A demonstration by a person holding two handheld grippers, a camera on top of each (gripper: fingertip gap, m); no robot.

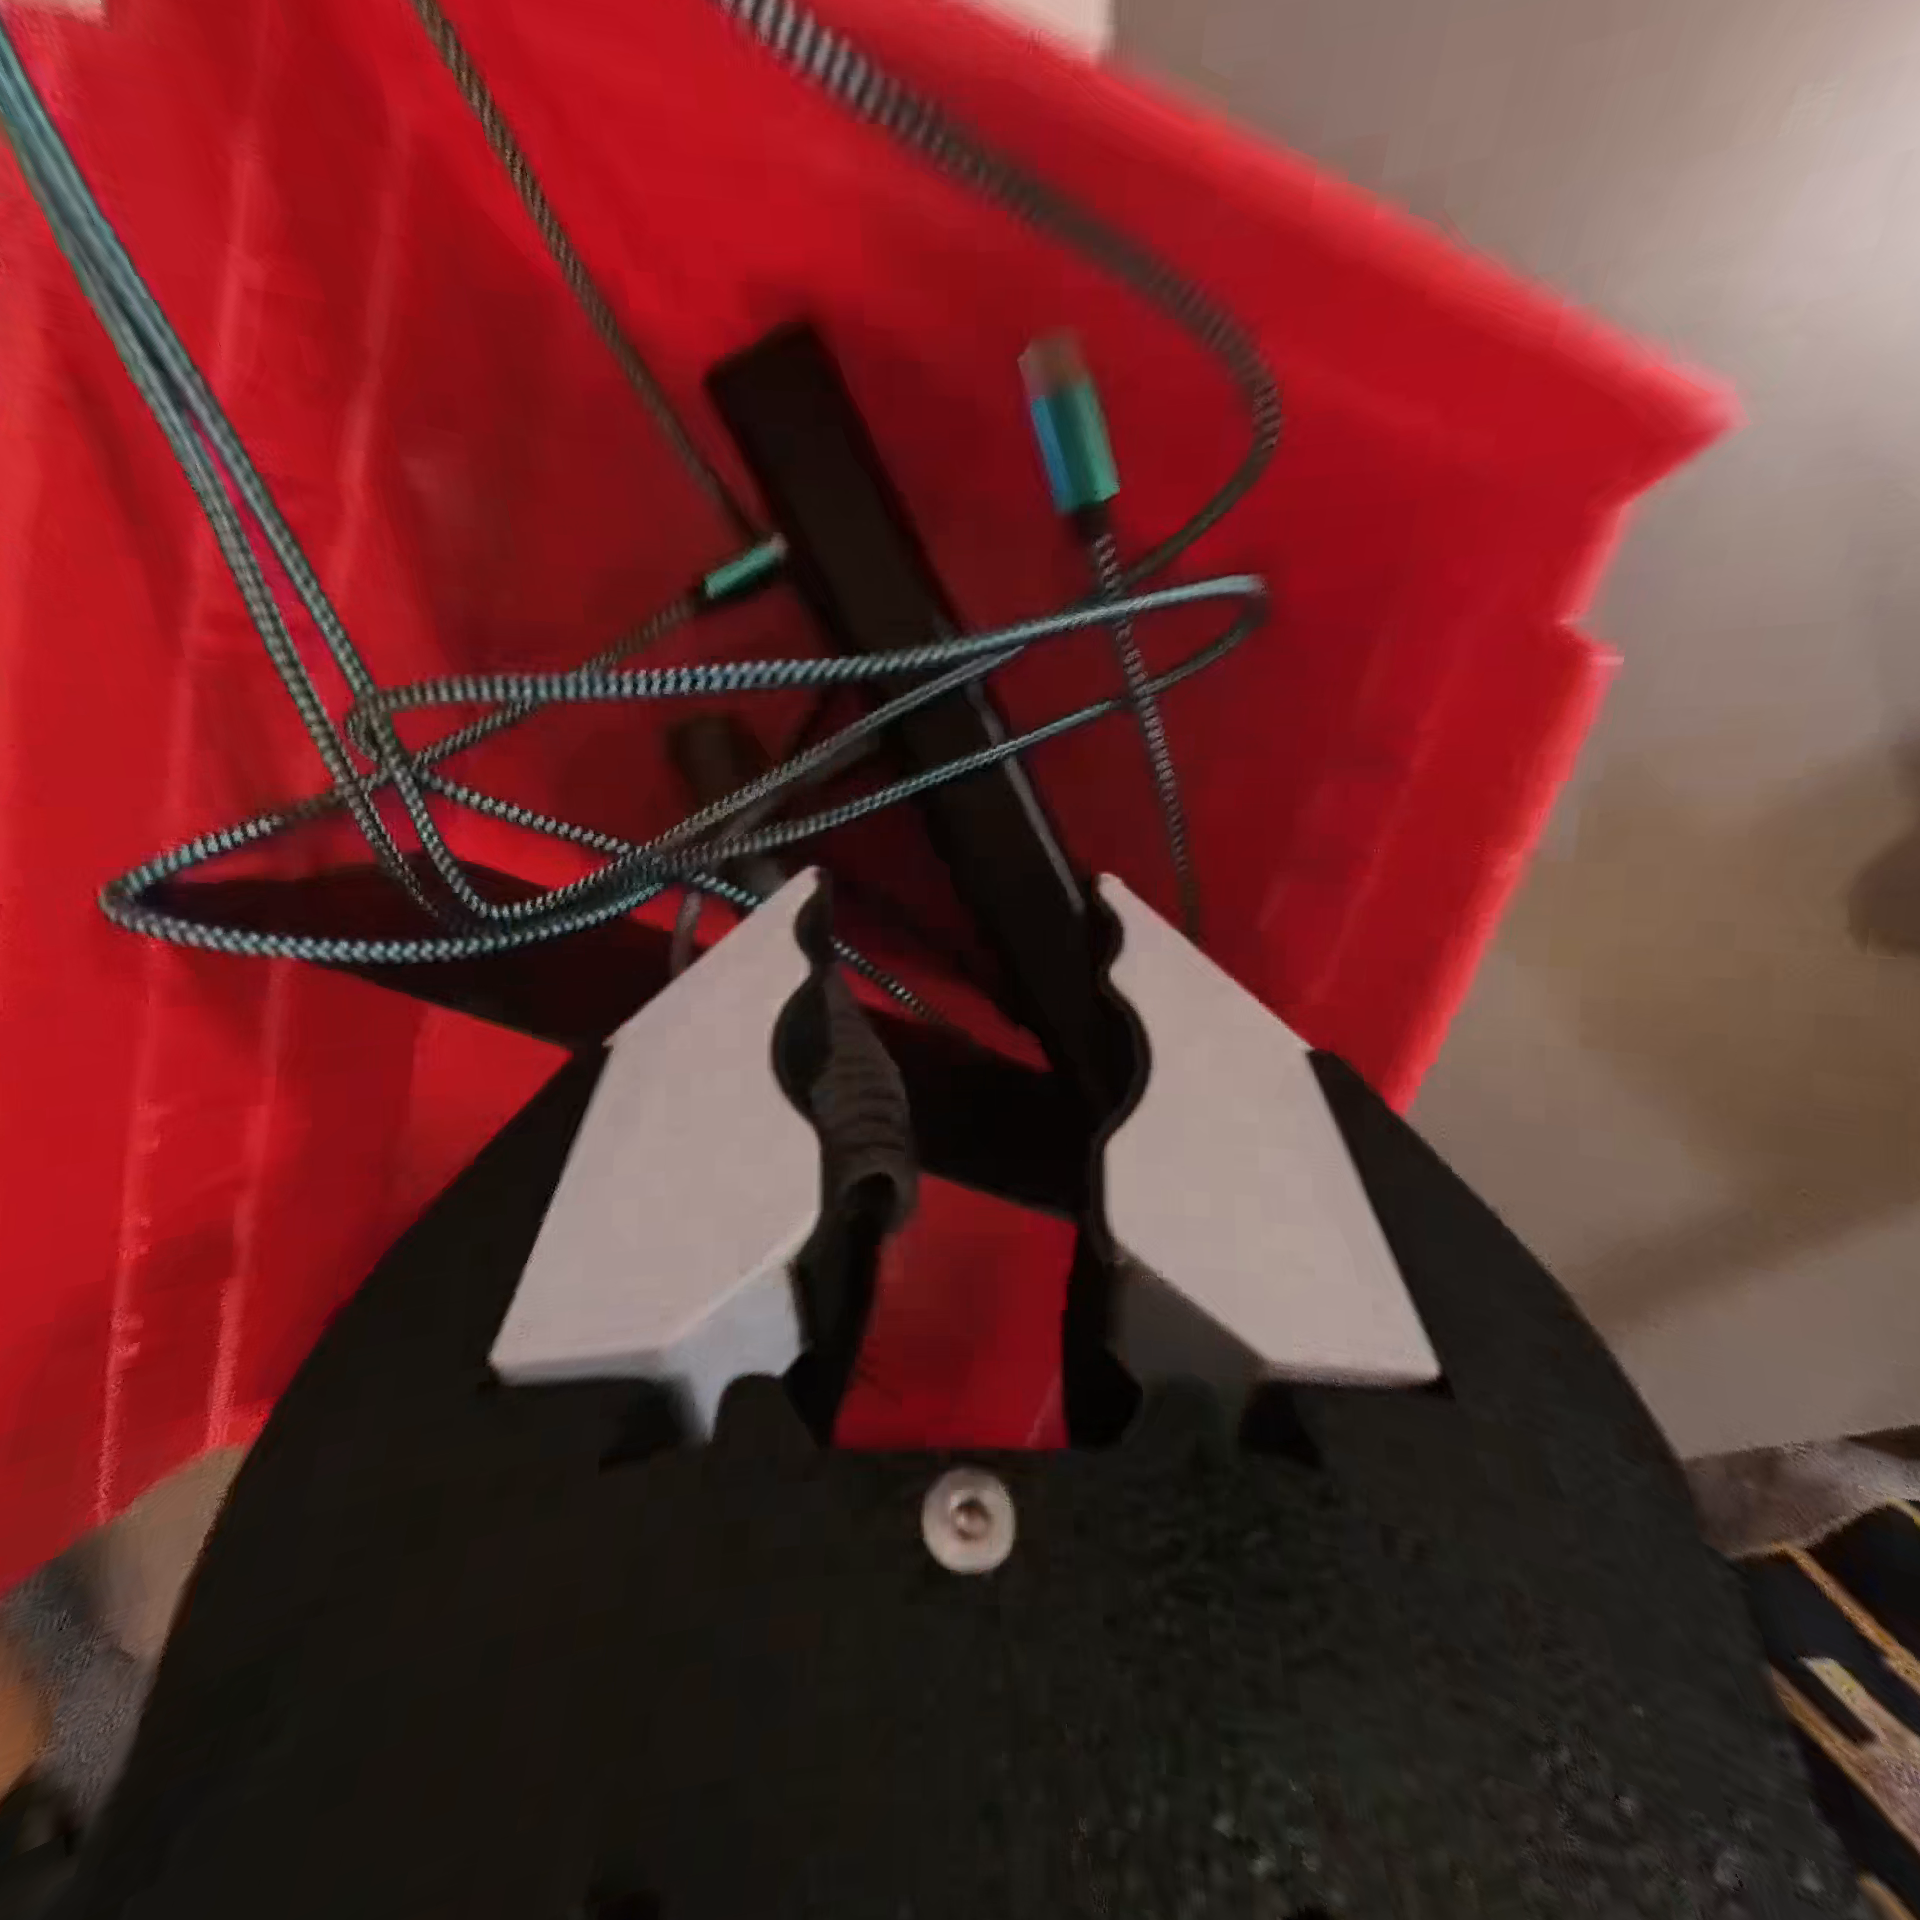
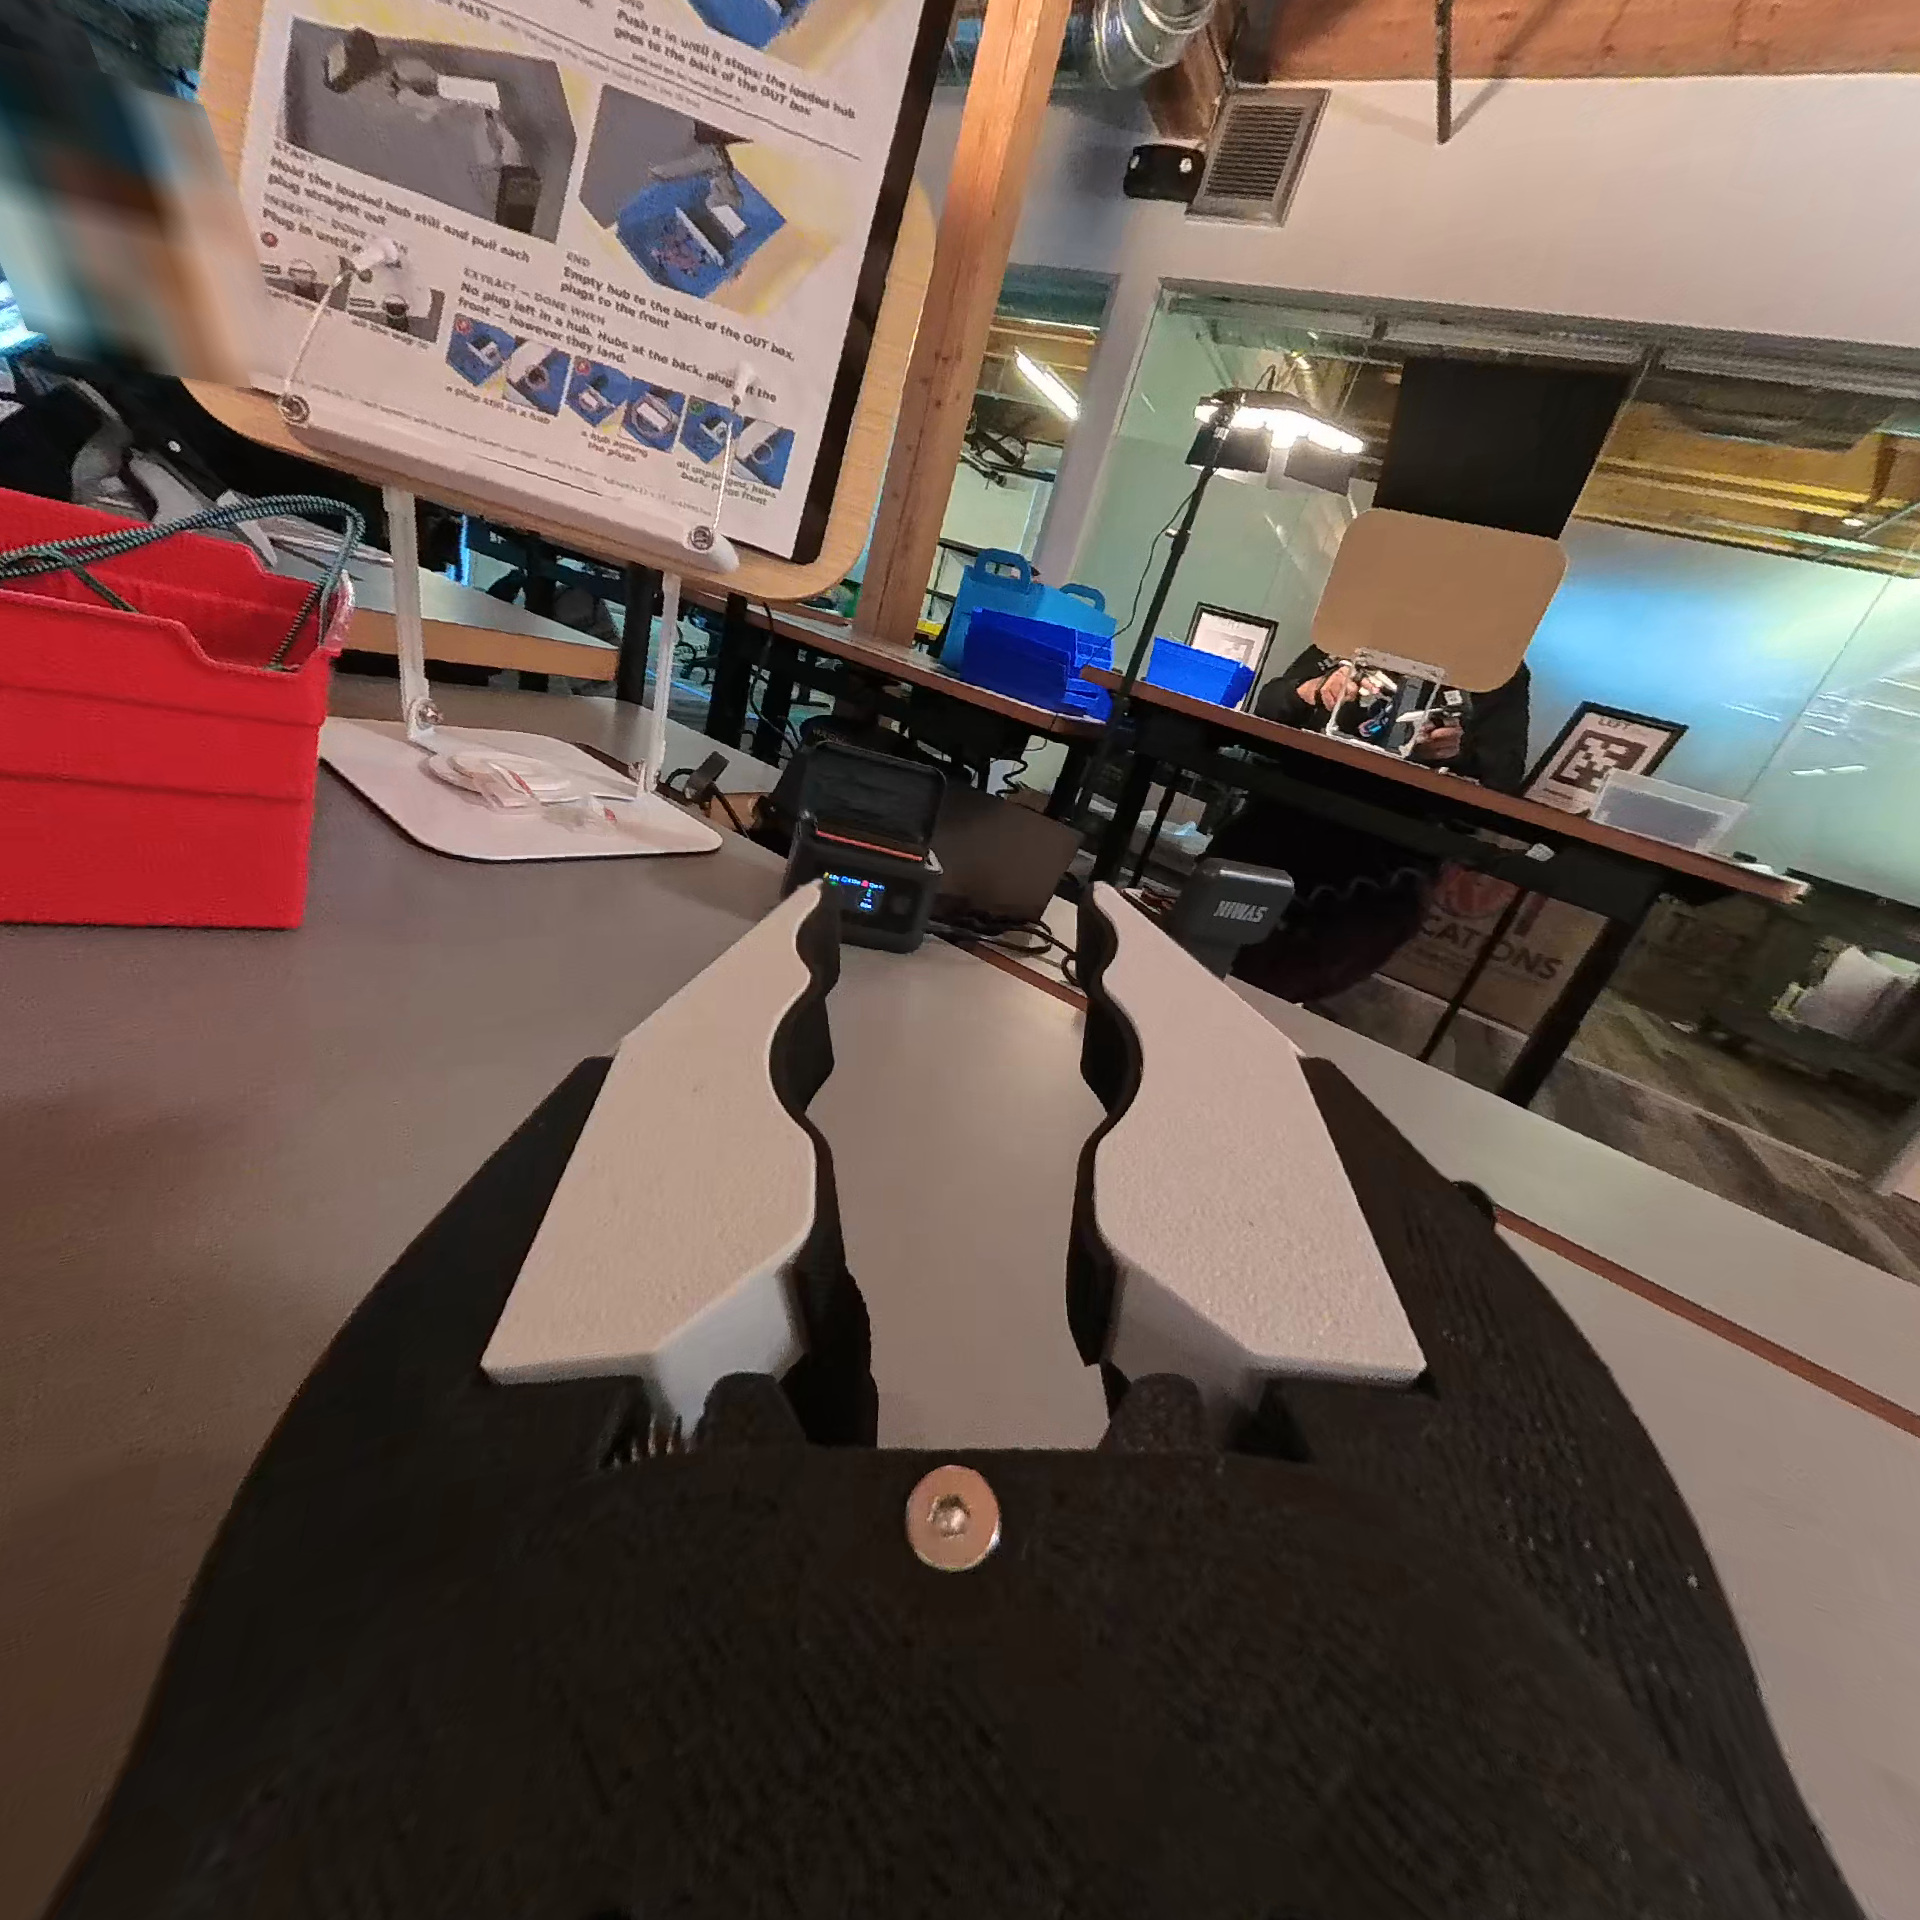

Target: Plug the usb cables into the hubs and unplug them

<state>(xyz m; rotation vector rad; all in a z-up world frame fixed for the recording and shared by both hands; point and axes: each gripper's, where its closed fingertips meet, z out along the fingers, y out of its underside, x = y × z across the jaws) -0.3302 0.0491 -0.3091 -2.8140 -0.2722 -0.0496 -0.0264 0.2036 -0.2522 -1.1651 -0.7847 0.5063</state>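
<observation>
In the left wrist view my left gripper [image 1: 956, 894] hangs open over the red bin [image 1: 312, 416]. A long black hub [image 1: 831, 499] lies slanted in the bin, and its near end reaches in between the jaws beside the right finger [image 1: 1205, 1049]. A teal plug [image 1: 743, 571] meets the hub's left side. A second teal plug [image 1: 1070, 436] lies loose to its right. Braided teal-black cables [image 1: 644, 686] loop across the hub. A second dark hub [image 1: 436, 935] lies lower left. This view is blurred. My right gripper [image 2: 956, 904] is open and empty above the grey table [image 2: 312, 1039].
The red bin [image 2: 156, 727] stands at the left of the table with a cable [image 2: 187, 520] over its rim. An instruction board on a white stand [image 2: 540, 260] is behind it. A small black device with a screen [image 2: 868, 852] sits ahead. A person sits at a far table [image 2: 1455, 790]. Across from one pair of fingers to the other is roughly 35 cm.
</observation>
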